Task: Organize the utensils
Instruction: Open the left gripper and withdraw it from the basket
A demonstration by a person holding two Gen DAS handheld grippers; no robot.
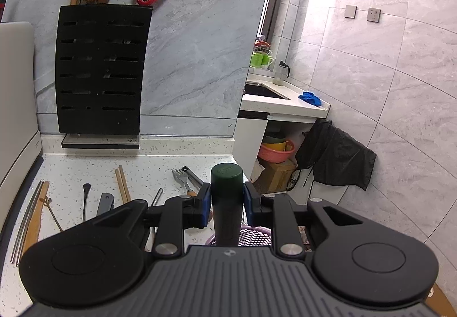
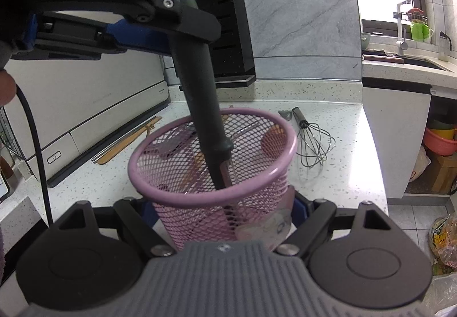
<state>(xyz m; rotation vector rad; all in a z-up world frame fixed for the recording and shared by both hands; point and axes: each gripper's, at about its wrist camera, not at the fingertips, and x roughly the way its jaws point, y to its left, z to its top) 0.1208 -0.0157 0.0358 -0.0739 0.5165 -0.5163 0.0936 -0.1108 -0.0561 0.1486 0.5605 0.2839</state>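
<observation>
A: Start at the left of the pink wire-mesh basket point(image 2: 212, 162). Your left gripper point(image 2: 182, 28) comes in from that side, its blue pads clamped on the thick dark green cylindrical handle point(image 2: 200, 88) of a utensil. The handle leans over the basket rim and its thin working end is already down inside, among the pieces standing there.

B: And the risk?

A: If you let go while it leans like this, the heavy handle may tip against the rim and rock the light basket. The tip could also snag in the mesh and stop short.

B: What holds the basket?

A: Your right gripper point(image 2: 225, 211), on the near side of the basket. Its jaws straddle the lower wall and seem to press it, but I read them as closing slightly, so the hold is not settled. A loose hold lets the basket slide.

B: Right of the basket?

A: A steel wire whisk point(image 2: 312, 145) lies on the speckled white counter point(image 2: 342, 145), just beside the rim.

B: What does each camera add?

A: The left wrist view shows the wooden chopsticks point(image 1: 122, 185), a metal fork point(image 1: 180, 177) and more pieces waiting on the counter behind the basket, below the black slotted knife block point(image 1: 100, 68). It hides the basket interior. The right wrist view shows that interior.
</observation>
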